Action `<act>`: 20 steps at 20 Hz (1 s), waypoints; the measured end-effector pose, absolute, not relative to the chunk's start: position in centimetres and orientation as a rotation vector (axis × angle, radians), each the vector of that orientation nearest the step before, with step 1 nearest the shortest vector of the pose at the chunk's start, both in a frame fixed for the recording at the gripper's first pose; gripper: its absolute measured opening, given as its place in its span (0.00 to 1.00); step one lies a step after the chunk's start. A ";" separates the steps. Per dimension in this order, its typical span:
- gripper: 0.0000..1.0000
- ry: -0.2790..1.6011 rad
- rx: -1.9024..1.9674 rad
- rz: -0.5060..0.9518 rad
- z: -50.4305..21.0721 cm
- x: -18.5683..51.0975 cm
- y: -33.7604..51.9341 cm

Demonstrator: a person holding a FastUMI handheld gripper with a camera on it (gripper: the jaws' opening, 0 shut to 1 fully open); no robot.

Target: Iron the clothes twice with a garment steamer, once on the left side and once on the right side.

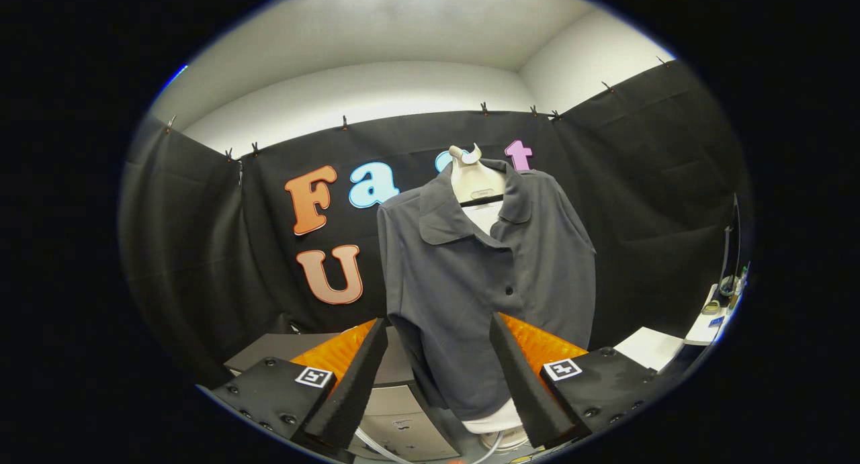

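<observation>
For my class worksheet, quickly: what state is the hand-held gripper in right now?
Hand-held gripper: open, holding nothing; the grey shirt hangs beyond its fingers.

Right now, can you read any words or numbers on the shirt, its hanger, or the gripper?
Shirt: no text.
Hanger: a small mark, too small to read.
Gripper, fingers open, shirt just beyond them: square marker tags with patterns, no words.
Grey cabinet below: a sticker, too blurred to read.
</observation>
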State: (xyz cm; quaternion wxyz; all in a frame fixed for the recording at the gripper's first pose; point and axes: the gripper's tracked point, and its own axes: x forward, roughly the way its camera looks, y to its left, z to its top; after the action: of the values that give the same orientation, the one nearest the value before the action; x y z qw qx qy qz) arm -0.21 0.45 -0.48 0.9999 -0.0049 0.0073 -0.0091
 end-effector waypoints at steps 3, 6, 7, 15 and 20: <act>0.98 0.019 -0.007 -0.019 -0.7 -0.2 0.4; 0.98 0.030 -0.012 -0.009 -1.1 0.1 1.2; 0.98 0.031 -0.015 -0.004 -1.2 0.1 1.6; 0.98 0.087 -0.075 0.080 -2.7 2.4 7.2; 0.98 0.146 -0.105 0.167 -3.8 4.7 12.2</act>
State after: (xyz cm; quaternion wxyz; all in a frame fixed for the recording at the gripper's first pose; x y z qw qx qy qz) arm 4.75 12.15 -3.85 0.9925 -0.0525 0.0726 0.0832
